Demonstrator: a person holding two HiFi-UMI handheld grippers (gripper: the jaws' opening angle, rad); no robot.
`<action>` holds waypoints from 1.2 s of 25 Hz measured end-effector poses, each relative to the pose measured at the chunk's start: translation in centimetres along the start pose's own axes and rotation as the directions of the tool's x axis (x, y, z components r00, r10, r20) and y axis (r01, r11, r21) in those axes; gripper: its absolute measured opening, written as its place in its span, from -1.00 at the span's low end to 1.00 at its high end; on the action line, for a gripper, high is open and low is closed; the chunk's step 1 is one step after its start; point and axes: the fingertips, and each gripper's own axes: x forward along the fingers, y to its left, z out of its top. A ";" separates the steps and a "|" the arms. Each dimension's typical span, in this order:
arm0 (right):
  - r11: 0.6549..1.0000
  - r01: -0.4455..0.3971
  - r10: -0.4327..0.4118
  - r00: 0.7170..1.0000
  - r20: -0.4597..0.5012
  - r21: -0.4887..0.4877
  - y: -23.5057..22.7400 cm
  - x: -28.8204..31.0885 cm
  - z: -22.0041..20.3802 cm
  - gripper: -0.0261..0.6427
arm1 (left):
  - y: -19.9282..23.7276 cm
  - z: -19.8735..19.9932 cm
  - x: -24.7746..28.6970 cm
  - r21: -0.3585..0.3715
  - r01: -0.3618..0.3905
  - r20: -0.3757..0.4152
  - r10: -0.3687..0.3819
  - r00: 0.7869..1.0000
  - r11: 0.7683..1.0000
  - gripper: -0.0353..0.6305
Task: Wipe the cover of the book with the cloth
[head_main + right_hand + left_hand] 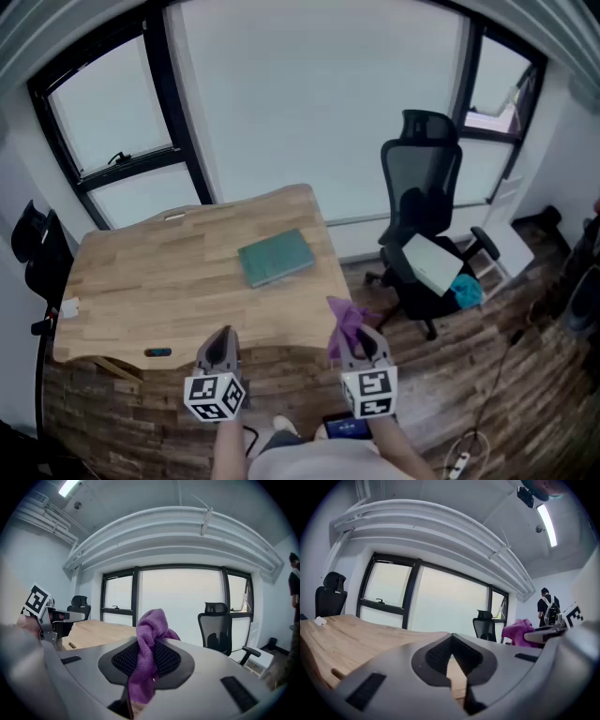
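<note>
Nearest, my right gripper point(353, 335) clamps purple cloth point(341, 322); left gripper point(221, 336) closed, empty; book point(276, 257) lies flat on table point(141, 281), 11 o'clock from cloth, well apart.

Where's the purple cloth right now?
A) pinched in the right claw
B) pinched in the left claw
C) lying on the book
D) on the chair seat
A: the purple cloth sits clamped between the jaws of the right claw, while the green book lies bare on the table.
</note>
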 end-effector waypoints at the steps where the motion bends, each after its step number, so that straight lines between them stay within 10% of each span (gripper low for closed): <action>1: 1.000 -0.004 0.004 1.000 0.004 0.000 -0.1 0.0 0.0 -0.70 | -0.1 0.0 0.1 0.001 0.000 -0.001 0.000 1.000 1.000 -0.89; 30: 0.998 0.003 -0.005 1.000 0.020 0.056 -3.1 10.1 0.3 -0.70 | 3.3 0.1 9.7 -0.003 0.003 -0.021 -0.003 1.000 1.000 -0.89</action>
